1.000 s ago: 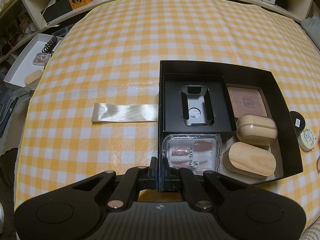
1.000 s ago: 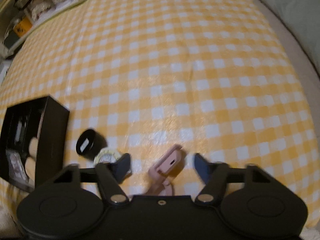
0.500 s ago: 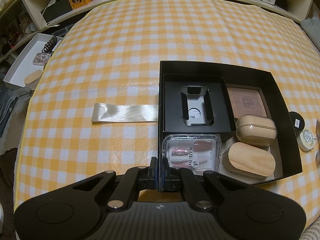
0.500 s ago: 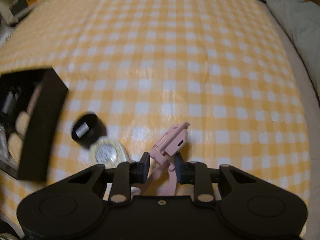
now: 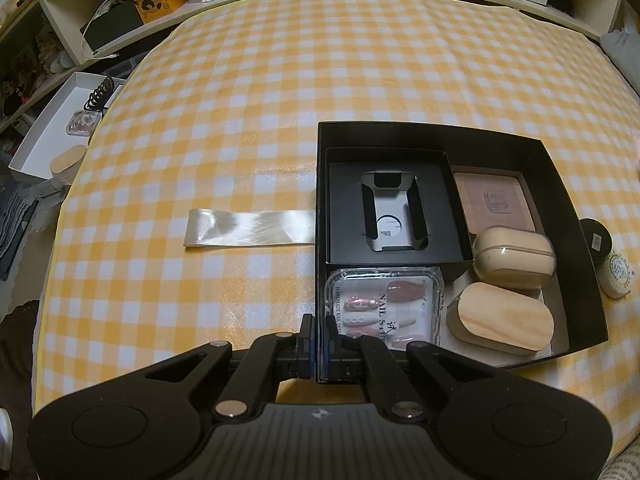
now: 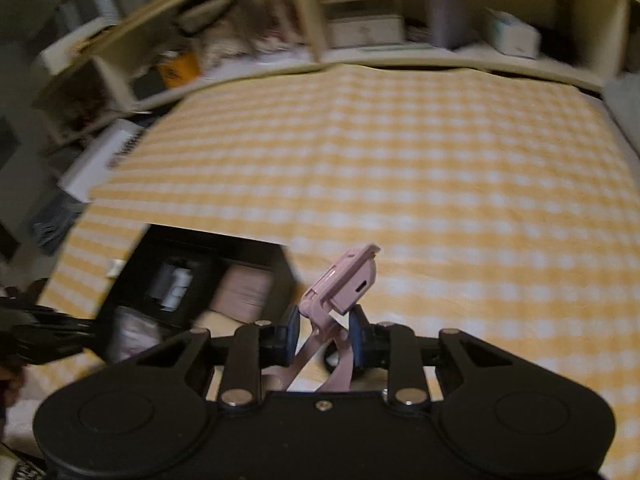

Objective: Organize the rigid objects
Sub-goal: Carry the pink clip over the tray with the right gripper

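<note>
A yellow-and-white checked cloth (image 5: pixel 280 80) covers the tabletop, with cluttered shelves (image 5: pixel 120 12) curving round its far edge and a white tray (image 5: pixel 40 136) sitting off its left side. On the cloth lies one black box (image 5: pixel 576 216); a strip of pale ribbon (image 5: pixel 248 228) runs out from its left wall. Inside the box are one smaller black insert (image 5: pixel 344 216) cradling a grey metal piece (image 5: pixel 394 212), one pink pad (image 5: pixel 496 204), one cream case (image 5: pixel 514 258), one wooden oval box (image 5: pixel 504 320) and one clear pack of press-on nails (image 5: pixel 384 304). Just outside the box's right wall stand two small round jars, one black (image 5: pixel 596 236) and one white (image 5: pixel 618 274), touching each other. The left gripper (image 5: pixel 319 340) points steeply down at the near-left corner of the box, its fingers (image 5: pixel 306 336) closed on the box's left wall, one outside and one inside. The right gripper (image 6: pixel 324 332) is angled down over the cloth to the right of the box, in a motion-blurred view; its fingers (image 6: pixel 290 334) are clamped on one pink clip-like gadget (image 6: pixel 348 280), which sticks up tilted between them with its pink strap (image 6: pixel 320 364) trailing down towards the gripper body, clear of the cloth.
</note>
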Tool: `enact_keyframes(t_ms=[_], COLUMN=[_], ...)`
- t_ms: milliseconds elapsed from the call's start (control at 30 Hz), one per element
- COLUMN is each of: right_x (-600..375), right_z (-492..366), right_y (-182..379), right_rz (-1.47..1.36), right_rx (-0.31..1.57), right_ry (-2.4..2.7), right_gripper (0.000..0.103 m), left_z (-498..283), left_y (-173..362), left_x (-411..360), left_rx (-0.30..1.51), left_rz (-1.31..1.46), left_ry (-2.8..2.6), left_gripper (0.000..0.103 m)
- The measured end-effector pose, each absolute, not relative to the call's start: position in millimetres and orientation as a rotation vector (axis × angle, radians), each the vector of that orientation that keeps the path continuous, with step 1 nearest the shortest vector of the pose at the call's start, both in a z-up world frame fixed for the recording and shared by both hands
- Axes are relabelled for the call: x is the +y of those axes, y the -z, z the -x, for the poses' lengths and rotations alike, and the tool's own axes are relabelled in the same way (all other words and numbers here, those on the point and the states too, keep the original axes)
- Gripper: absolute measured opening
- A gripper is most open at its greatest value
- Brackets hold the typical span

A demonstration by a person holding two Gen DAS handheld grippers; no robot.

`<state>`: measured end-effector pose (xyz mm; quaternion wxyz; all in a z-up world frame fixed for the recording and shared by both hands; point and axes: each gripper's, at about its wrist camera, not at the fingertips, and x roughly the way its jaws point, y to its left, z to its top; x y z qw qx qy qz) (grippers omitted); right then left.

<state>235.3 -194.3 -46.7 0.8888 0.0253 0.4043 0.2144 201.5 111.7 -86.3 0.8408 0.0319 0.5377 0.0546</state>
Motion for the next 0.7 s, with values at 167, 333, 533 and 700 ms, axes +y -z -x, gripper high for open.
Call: enact_keyframes(t_ms=[167,333,533,700], right_x=[-139,-79,-30,-12], right_z=[-243,-249,-259,-271], right_y=[44,53,70,88], right_rz=[0.027,0.132,0.162,0.125], right_rx=[0.817,0.837,0.881,0.911], right_ry=[-0.586,-0.687,-0.732,-0.713], right_gripper=[0.027,0.027,0.027,0.034], left_z=[-201,-200,-200,-201], left_y=[86,87,87,88], left_x=[109,106,110,111], left_rx=[1.136,1.133,1.128,1.128], left_rz=[-0.075,-0.058,-0.030,-0.026], left_ry=[-0.113,-0.110,-0.105,-0.106], left_gripper=[0.004,0.004,0.004,0.004])
